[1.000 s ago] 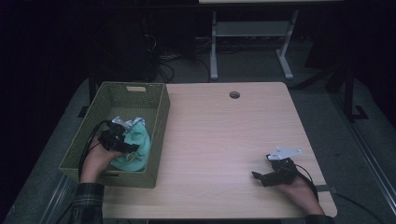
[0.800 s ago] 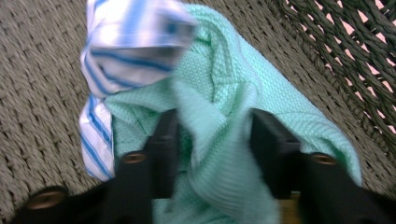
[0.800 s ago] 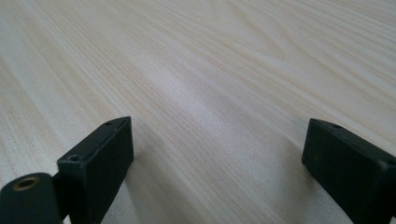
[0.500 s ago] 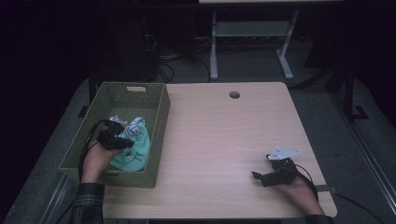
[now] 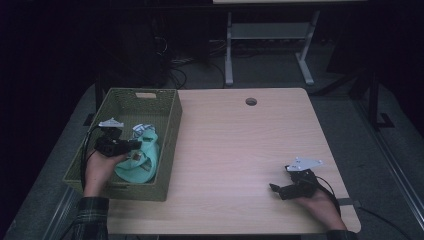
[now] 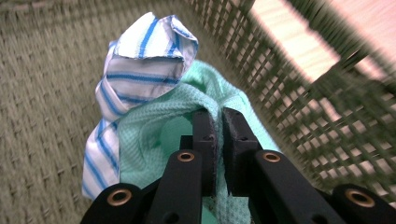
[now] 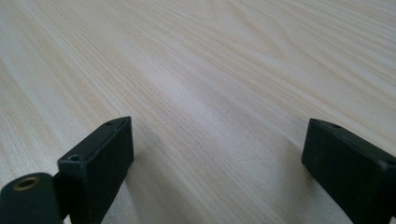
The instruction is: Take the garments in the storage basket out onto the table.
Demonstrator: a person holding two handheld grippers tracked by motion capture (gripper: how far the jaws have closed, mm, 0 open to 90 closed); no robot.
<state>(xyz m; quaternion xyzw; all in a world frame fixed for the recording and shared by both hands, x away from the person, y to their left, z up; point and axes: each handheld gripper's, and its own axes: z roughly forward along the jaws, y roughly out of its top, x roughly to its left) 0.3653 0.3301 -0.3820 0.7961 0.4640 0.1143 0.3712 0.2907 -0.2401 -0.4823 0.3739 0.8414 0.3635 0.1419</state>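
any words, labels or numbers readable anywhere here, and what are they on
None can be read.
Mint green cloth, pinched in the left claw: plain weave, no print or tag.
Blue-striped cloth: stripes, no lettering.
Green woven basket: no label.
Wooden table by the open right claw: bare grain.

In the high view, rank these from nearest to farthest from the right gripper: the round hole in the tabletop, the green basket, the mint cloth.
From the right gripper, at the table's near right:
1. Round hole, far edge of the tabletop, about mid-width.
2. Green basket, left side; its right wall is the closest part.
3. Mint cloth, inside the basket, pinched by the left gripper.
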